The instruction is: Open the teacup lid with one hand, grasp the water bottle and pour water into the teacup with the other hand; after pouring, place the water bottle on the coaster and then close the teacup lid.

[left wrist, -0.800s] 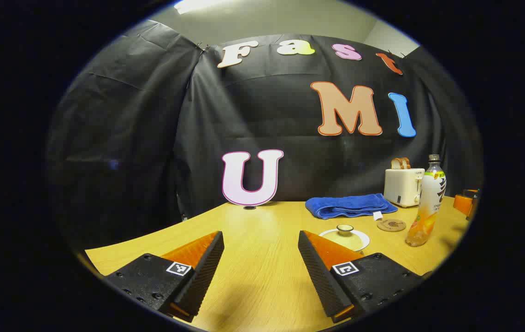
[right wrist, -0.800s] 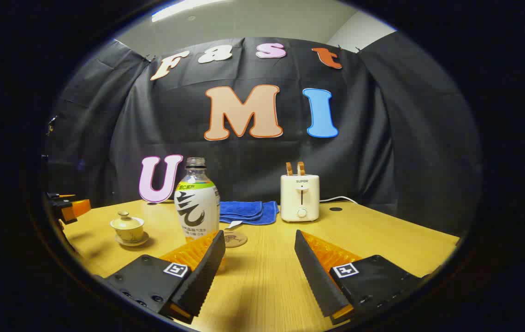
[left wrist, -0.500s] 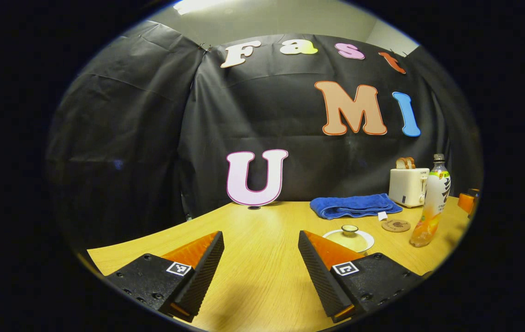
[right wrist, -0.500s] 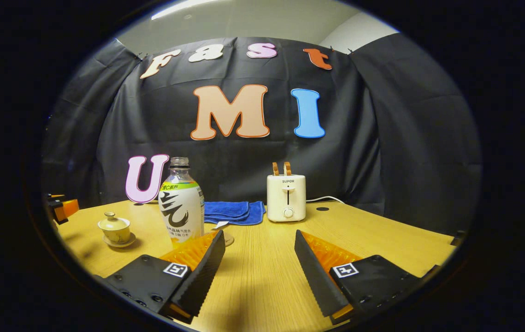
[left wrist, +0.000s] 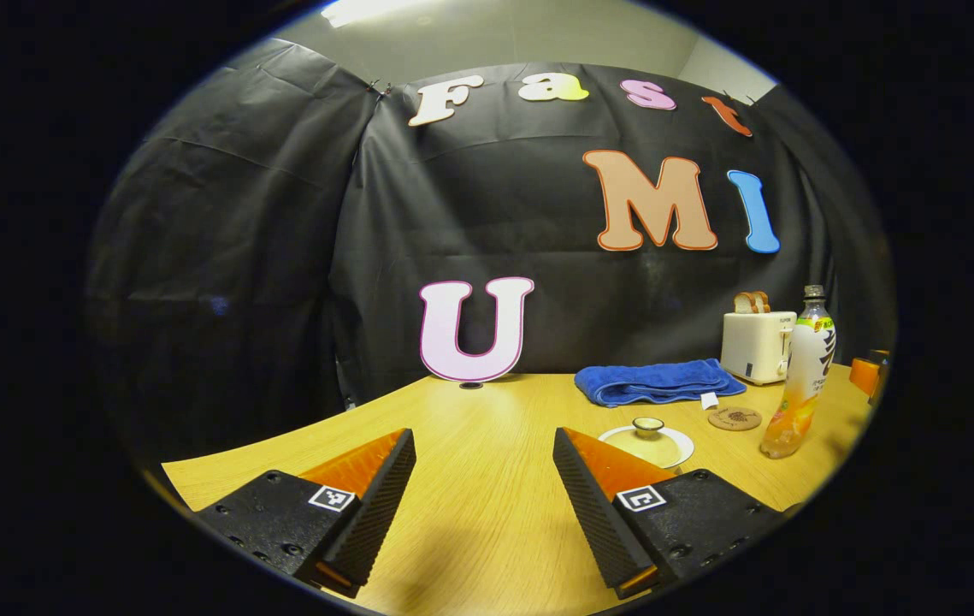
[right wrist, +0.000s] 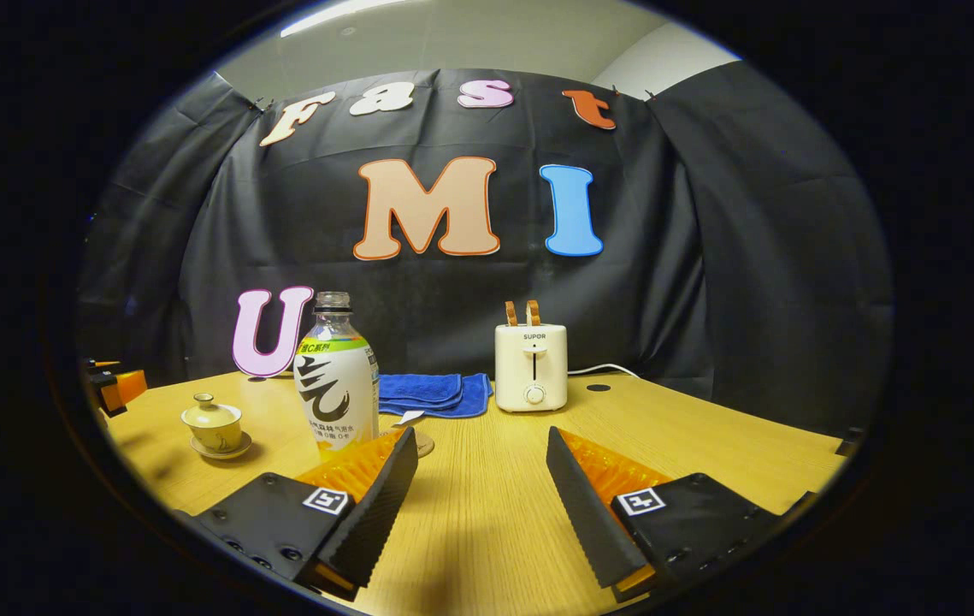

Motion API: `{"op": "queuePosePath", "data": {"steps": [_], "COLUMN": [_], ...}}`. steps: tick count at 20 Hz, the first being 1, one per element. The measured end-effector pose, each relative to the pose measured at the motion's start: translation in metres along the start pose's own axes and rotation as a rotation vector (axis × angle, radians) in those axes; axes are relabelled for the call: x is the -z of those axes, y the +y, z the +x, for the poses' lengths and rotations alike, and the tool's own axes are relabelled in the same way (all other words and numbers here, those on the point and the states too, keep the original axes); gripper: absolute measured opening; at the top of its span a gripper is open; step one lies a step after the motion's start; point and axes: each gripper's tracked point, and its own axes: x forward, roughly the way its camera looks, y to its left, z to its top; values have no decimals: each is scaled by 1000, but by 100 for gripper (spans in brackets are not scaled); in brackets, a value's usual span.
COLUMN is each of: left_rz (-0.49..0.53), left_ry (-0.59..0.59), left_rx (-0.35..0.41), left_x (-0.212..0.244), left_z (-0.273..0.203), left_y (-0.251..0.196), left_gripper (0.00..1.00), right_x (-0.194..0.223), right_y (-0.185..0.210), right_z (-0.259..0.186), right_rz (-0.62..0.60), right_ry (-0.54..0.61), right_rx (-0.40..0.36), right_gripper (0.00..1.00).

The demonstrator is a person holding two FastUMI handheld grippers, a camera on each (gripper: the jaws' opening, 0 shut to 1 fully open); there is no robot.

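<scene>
Since a moment ago nothing moves; both my grippers (left wrist: pixel 483 479) (right wrist: pixel 481 475) gape empty. Bottle (right wrist: pixel 336 381) at ten o'clock: slick, grip mid-body

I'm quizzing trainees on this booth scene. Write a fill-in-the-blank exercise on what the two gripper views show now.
1. The lid sits ____ the teacup.
2. The water bottle stands upright on the ____, not on the coaster.
3. The folded towel behind the bottle is ____ in colour.
4. Both the left gripper and the right gripper have their fingers ____, holding nothing.

Missing words: on; table; blue; open
</scene>
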Motion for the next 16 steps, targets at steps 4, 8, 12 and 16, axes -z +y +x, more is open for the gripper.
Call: {"op": "queuePosePath", "data": {"steps": [4,8,12,16], "left_rz": [3,-3,-2,-9], "left_ry": [-1,-5,-7,-8], "left_rx": [13,81,193,278], "left_x": [0,0,-1,0], "left_z": [0,-1,1,7], "left_y": [-2,-15,-36,-55], "left_gripper": [95,94,94,94], "right_x": [0,0,0,1], "right_y": [0,-1,2,3], "right_z": [1,1,1,2], "right_rz": [0,0,1,2], "right_ry": [0,0,1,2], "right_rx": [0,-1,-11,-22], "right_gripper": [96,96,96,96]}}
